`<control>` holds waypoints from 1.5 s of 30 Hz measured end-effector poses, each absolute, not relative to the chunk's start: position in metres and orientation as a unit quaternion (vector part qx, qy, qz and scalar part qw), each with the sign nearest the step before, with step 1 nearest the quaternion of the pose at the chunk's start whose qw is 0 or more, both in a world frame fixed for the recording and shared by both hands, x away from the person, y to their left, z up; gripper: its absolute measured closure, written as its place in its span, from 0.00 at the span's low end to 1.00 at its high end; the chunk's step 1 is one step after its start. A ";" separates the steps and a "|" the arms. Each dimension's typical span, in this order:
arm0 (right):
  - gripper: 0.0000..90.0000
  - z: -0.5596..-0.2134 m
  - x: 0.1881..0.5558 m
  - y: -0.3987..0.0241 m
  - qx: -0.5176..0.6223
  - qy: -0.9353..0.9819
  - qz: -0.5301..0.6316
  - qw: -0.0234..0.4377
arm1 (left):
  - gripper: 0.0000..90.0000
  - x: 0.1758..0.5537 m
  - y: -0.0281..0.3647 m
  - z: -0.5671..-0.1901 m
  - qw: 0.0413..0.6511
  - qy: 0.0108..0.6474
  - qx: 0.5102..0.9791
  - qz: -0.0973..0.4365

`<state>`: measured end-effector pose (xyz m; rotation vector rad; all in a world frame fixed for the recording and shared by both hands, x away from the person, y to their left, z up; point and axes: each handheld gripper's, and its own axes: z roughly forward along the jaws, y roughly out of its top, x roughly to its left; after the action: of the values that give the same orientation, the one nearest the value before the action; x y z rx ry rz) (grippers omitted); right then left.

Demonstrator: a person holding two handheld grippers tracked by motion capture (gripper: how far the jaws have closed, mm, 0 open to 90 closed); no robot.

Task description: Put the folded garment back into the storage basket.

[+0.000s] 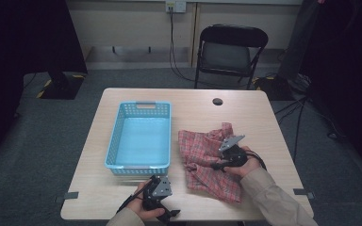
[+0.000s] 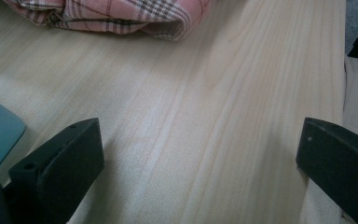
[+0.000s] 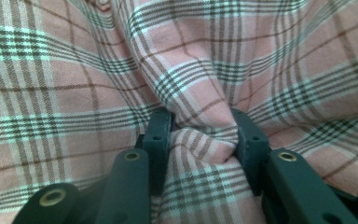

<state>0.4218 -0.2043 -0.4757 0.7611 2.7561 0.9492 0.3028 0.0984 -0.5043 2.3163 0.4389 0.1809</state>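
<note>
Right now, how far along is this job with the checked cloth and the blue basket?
Barely begun. The right gripper has pinched a fold of the pink checked cloth, which lies crumpled on the table. The left gripper waits open over bare wood. The blue basket has nothing in it, so lifting the cloth and probably putting it inside is all left.

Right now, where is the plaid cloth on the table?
In the high view the plaid cloth lies crumpled on the table's right half, just right of the blue basket, with the right gripper pinching a fold.
</note>
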 end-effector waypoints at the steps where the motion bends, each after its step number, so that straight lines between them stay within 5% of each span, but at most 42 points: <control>1: 0.73 -0.476 0.420 -0.205 0.254 0.909 0.324 0.067 | 0.00 0.303 0.098 -0.504 0.379 0.172 0.907 0.071; 19: 0.77 -0.451 0.410 -0.211 0.253 0.884 0.384 0.089 | 0.00 0.303 0.098 -0.504 0.378 0.172 0.907 0.071; 45: 0.78 -0.366 0.414 -0.226 0.270 0.842 0.445 0.142 | 0.00 0.303 0.098 -0.504 0.379 0.172 0.906 0.071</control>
<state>0.4141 -0.2263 -0.3656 0.7803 2.4294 1.2852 0.3029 0.0981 -0.5043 2.3149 0.4402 0.1816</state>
